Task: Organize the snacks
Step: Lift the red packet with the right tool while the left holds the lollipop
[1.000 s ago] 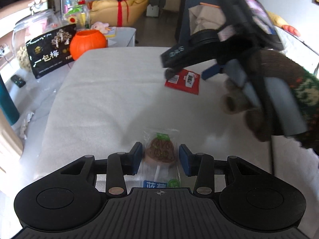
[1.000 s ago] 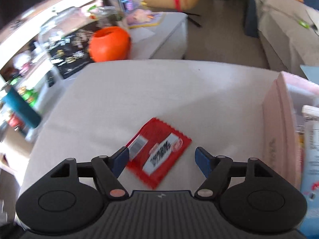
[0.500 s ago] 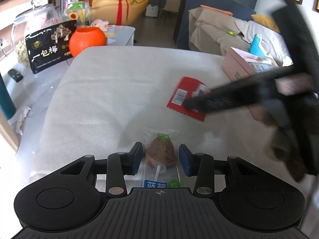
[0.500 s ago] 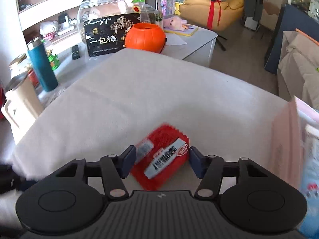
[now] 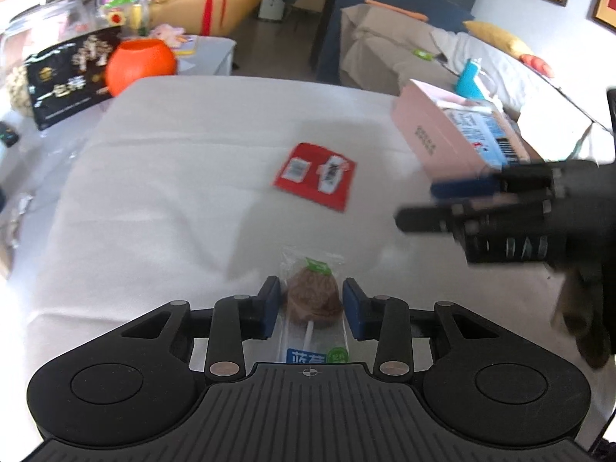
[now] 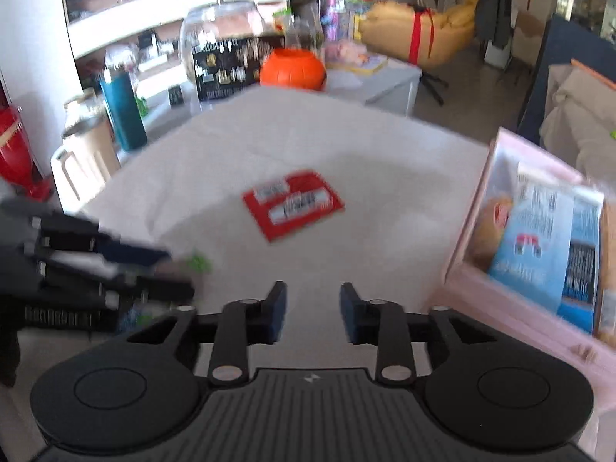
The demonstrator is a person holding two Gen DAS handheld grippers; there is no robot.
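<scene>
A brown lollipop in a clear wrapper [image 5: 313,300] lies on the white tablecloth between the pads of my left gripper [image 5: 312,308]. Its jaws are closing and the pads stand right at the wrapper's sides, with a thin gap still showing on the left. A red snack packet [image 5: 313,181] [image 6: 293,205] lies flat mid-table, untouched. My right gripper [image 6: 312,315] hovers short of it, open and holding nothing. It also shows blurred at the right of the left wrist view [image 5: 415,204]. The left gripper [image 6: 179,273] appears blurred at the left of the right wrist view.
A pink box [image 5: 423,142] [image 6: 473,231] with blue packets inside stands at the table's right edge. Beyond the far left corner are an orange pumpkin bowl [image 5: 140,59] [image 6: 292,69], a black snack bag [image 5: 69,77], a glass jar and a teal bottle [image 6: 123,115].
The right gripper narrowed its jaws at the red packet, then drew back and swung right without it. The left jaws closed in slightly on the lollipop.
</scene>
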